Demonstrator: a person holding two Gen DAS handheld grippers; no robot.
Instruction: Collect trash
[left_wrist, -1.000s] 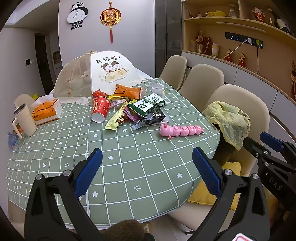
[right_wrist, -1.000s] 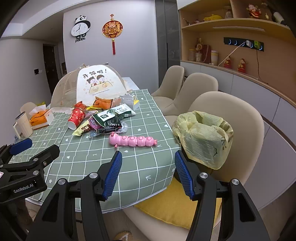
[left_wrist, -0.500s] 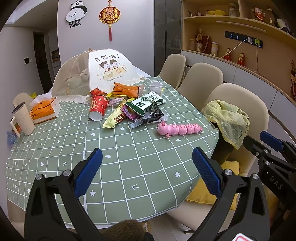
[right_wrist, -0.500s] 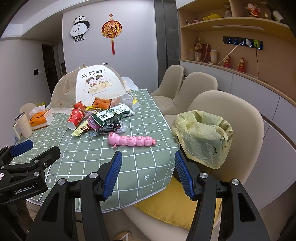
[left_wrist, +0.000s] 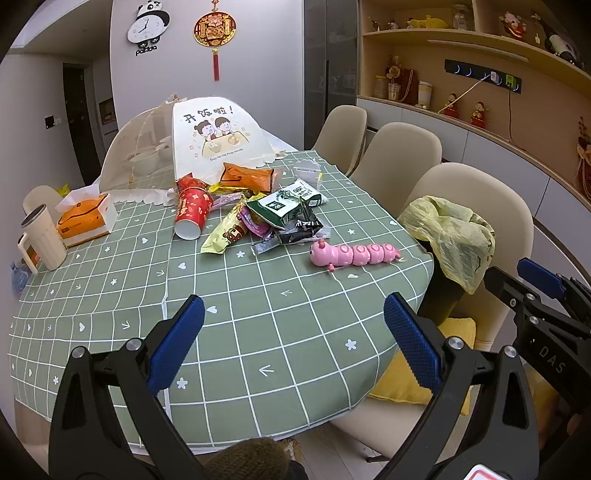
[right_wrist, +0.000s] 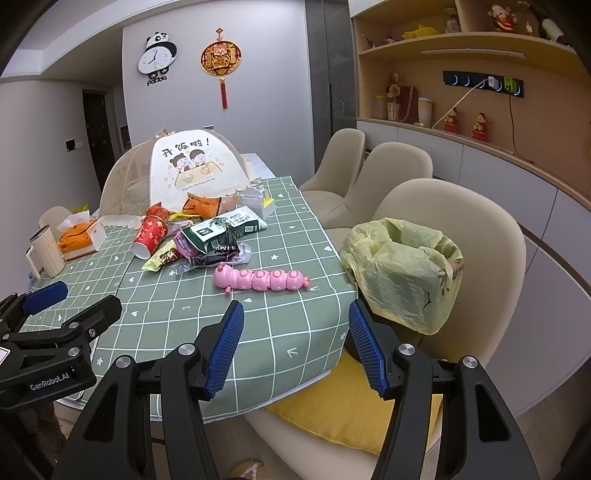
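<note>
Left wrist view: the left gripper (left_wrist: 293, 334) hangs released above the near edge of the table (left_wrist: 229, 314), its two blue pads wide apart with nothing between them. Straight ahead of it, well apart, lies the heap of wrappers (left_wrist: 273, 218), with a green packet on top and a yellow wrapper (left_wrist: 223, 234) sticking out toward the gripper. A red paper cup (left_wrist: 192, 214) lies on its side just left of the heap, its mouth facing the gripper. Ahead and to the right, nearer than the heap, a pink caterpillar toy (left_wrist: 352, 254) rests on the cloth. Further right, past the table edge, a yellow trash bag (left_wrist: 450, 236) sits open on a chair (left_wrist: 480, 195). Far ahead stands a mesh food cover (left_wrist: 184, 144); to the far left are a tissue box (left_wrist: 83, 219) and a cream mug (left_wrist: 42, 238). The right gripper's black frame shows at the right edge.

Right wrist view: the right gripper (right_wrist: 295, 345) is likewise released and empty, held over the table corner. The trash bag (right_wrist: 402, 273) is just ahead and to its right, mouth open upward. The caterpillar toy (right_wrist: 260, 278) lies ahead and slightly left, the wrappers (right_wrist: 210, 240) and red cup (right_wrist: 149, 234) beyond it to the left. The left gripper's frame shows at the left edge.
</note>
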